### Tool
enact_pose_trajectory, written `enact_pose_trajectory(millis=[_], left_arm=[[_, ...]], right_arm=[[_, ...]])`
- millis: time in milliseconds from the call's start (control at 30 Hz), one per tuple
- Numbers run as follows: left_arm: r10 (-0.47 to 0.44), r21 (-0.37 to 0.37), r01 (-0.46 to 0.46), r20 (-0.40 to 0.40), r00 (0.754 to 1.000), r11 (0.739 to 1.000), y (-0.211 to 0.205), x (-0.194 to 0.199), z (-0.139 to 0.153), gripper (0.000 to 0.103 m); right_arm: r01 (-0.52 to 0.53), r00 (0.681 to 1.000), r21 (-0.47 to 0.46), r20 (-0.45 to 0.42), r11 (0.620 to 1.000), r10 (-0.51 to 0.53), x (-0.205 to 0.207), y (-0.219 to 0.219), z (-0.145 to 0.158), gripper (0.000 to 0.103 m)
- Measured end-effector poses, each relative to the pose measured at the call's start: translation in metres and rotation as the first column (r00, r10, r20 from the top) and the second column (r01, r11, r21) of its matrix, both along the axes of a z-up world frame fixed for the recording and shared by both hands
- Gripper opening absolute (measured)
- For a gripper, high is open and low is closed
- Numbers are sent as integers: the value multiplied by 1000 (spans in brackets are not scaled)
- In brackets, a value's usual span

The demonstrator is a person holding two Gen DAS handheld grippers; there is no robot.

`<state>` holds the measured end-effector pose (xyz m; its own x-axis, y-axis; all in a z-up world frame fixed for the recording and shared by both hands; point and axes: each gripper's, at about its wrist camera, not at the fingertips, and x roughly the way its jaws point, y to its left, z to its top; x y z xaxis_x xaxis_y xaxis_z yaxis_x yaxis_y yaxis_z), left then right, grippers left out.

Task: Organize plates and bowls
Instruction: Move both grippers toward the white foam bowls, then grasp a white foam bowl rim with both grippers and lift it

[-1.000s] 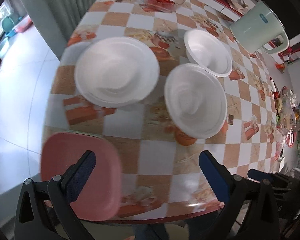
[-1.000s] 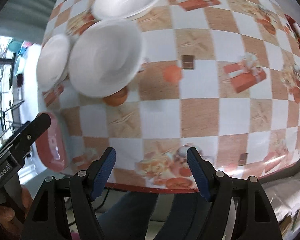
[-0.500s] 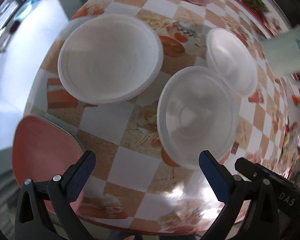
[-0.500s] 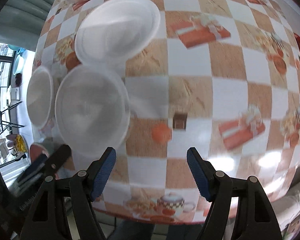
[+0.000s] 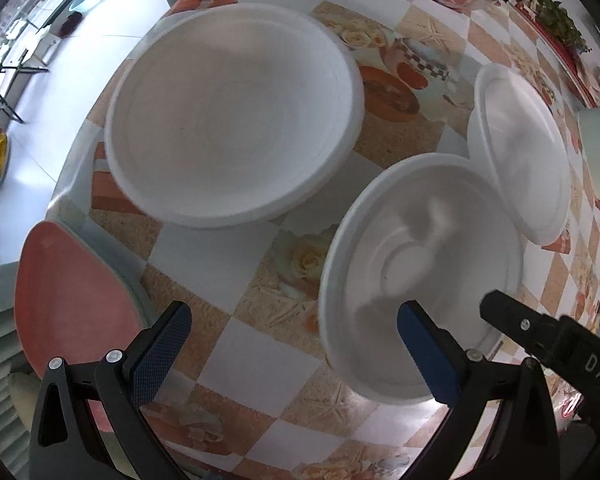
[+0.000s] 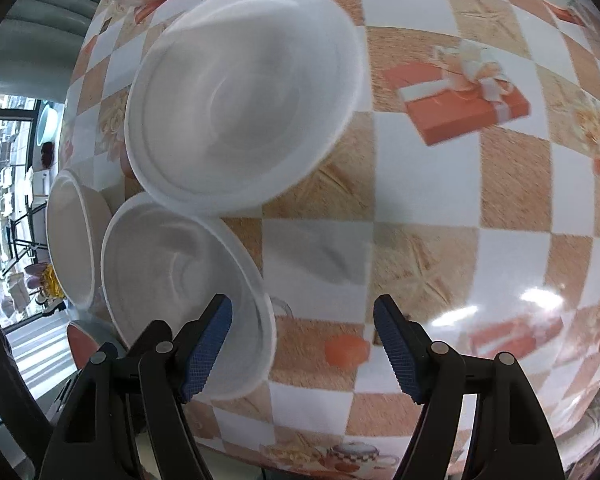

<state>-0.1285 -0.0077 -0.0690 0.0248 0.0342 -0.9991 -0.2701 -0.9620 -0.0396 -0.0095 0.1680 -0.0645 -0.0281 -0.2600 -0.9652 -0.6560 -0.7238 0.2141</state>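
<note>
Both hand-held grippers closer to checkered surface (image 5: 260, 344) than second ago, dishes looming larger. Left hand-held gripper (image 5: 288, 354) open, empty, one jaw over near white foam bowl (image 5: 416, 280). Right hand-held gripper (image 6: 302, 346) open, empty, left jaw over same bowl's rim. Large white bowl (image 5: 232, 116), third bowl (image 5: 520, 152), pink plate (image 5: 72, 300) unstacked; first grasp looks imminent.

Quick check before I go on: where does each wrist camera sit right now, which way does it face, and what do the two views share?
Left wrist: on the left gripper, facing steeply down at the checked table; its open jaws frame the near white bowl, and the right gripper's black tip shows at right.
Right wrist: on the right gripper, facing down; its jaws are open over bare cloth beside that bowl.
Shared: the near bowl, two more white dishes, the pink plate.
</note>
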Motion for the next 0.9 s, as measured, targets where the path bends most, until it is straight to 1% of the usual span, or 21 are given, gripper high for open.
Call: enact_pose_trajectory(millis=[100, 133, 167, 200, 233, 267, 333, 367, 400, 433, 467, 567, 633, 733, 900], left_arm=[[-11, -18, 11, 8, 1000, 1000, 5, -1, -6, 101], [-15, -8, 15, 18, 1000, 1000, 7, -2, -8, 94], [-21, -3, 21, 31, 999, 1000, 9, -2, -11, 87], [-29, -5, 29, 42, 999, 1000, 11, -2, -14, 83], [-38, -2, 38, 51, 998, 999, 12, -2, -17, 72], [-50, 3, 49, 58, 997, 999, 15, -2, -19, 60], [-77, 15, 76, 59, 995, 997, 20, -2, -21, 56], [-93, 20, 92, 52, 994, 996, 23, -1, -21, 49], [-118, 25, 117, 44, 992, 993, 26, 1, -20, 45], [-143, 29, 142, 38, 989, 989, 31, 4, -19, 37], [-170, 28, 169, 31, 985, 985, 35, 6, -18, 37], [-243, 25, 243, 9, 970, 970, 44, 14, -18, 37], [-279, 27, 279, 8, 960, 960, 50, 22, -18, 37], [-344, 25, 344, 12, 939, 939, 50, 38, -18, 37], [-445, 32, 444, 22, 895, 895, 46, 76, -20, 37]], right_arm=[[-17, 1000, -16, 7, 1000, 17, -8, -1, -9, 74], [-21, 1000, -17, 9, 1000, 22, -10, -1, -12, 73], [-29, 1000, -19, 11, 999, 29, -13, -2, -14, 61], [-36, 999, -8, 13, 999, 36, -17, -3, -15, 57], [-46, 999, 1, 10, 999, 46, -19, -4, -14, 47], [-55, 998, -11, 4, 998, 55, -21, -5, -15, 31], [-55, 998, -30, 2, 998, 55, -21, -5, -18, 24], [-61, 998, -28, 1, 998, 61, -22, -6, -18, 24], [-67, 998, -28, 0, 997, 67, -22, -6, -18, 23], [-74, 997, -33, 2, 997, 74, -22, -10, -20, 20], [-81, 997, -39, 6, 996, 82, -20, -13, -20, 18], [-100, 995, -24, 22, 995, 101, -19, -21, -17, 18], [-101, 994, -25, 32, 995, 102, -14, -24, -17, 18], [-104, 993, -33, 49, 994, 106, 0, -31, -18, 18], [-99, 992, -39, 77, 994, 102, 28, -50, -16, 18]])
